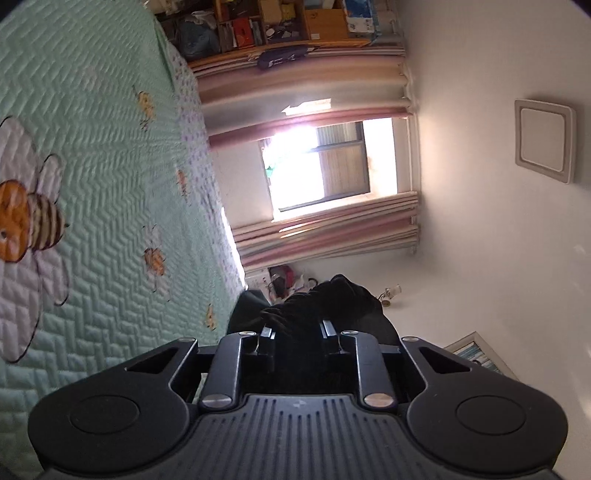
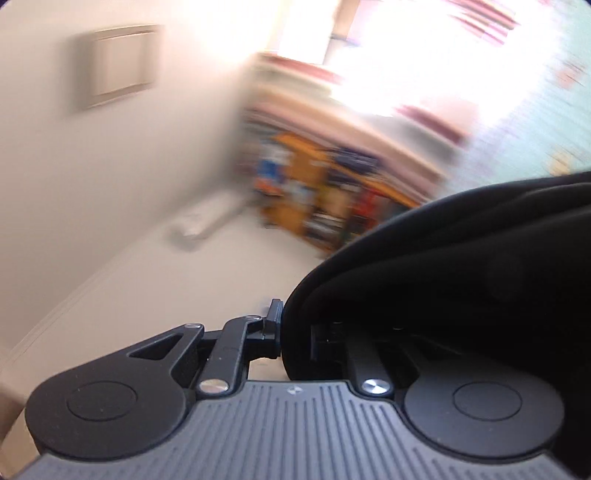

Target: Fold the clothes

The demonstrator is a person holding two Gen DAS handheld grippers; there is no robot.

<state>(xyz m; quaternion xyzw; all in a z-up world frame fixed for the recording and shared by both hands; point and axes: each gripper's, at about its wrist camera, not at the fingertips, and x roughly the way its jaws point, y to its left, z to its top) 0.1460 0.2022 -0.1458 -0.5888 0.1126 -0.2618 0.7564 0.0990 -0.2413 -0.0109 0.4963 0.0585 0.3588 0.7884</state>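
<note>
A black garment (image 1: 332,299) is bunched between the fingers of my left gripper (image 1: 296,326), which is shut on it. The left wrist view is rolled on its side, so the bed stands along the left of the picture and the cloth hangs off its edge. In the right wrist view, which is blurred, the black garment (image 2: 461,258) drapes over the right half of my right gripper (image 2: 295,321). That gripper is shut on a fold of it. Its left finger (image 2: 275,325) shows against the cloth, and the other finger is hidden under the fabric.
A mint-green quilt with bee patterns (image 1: 92,147) covers the bed. Beyond it are a bright window (image 1: 314,166) with striped curtains (image 1: 295,88) and a cluttered wooden shelf (image 1: 280,26). The same shelf (image 2: 325,192) shows blurred in the right wrist view.
</note>
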